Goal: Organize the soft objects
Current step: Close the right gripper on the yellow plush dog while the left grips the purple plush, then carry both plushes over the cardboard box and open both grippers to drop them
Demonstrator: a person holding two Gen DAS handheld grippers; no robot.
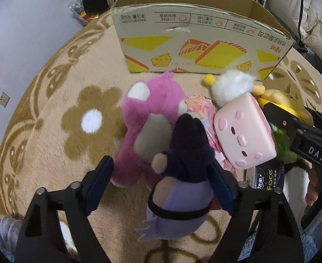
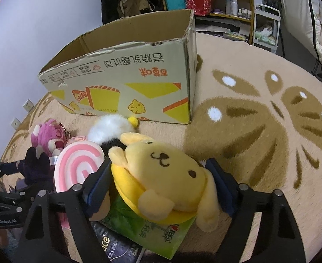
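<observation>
An open cardboard box (image 1: 196, 43) stands on the rug behind a pile of soft toys; it also shows in the right wrist view (image 2: 128, 83). My left gripper (image 1: 161, 186) is open, its fingers either side of a purple doll (image 1: 182, 171) with a dark top. Beside it lie a pink bear (image 1: 147, 118), a pink pig block (image 1: 242, 133) and a white fluffy toy (image 1: 233, 85). My right gripper (image 2: 161, 188) is open around a yellow bear (image 2: 167, 175), which lies on a green tissue pack (image 2: 152, 232). The right gripper also shows in the left wrist view (image 1: 297, 129).
A beige rug (image 2: 259, 131) with brown flower patterns covers the floor. A dark "Face" tissue pack (image 1: 268, 179) lies under the pile. Shelves (image 2: 215, 0) and a white cart (image 2: 266, 28) stand behind the box. The wall (image 1: 29, 22) is at left.
</observation>
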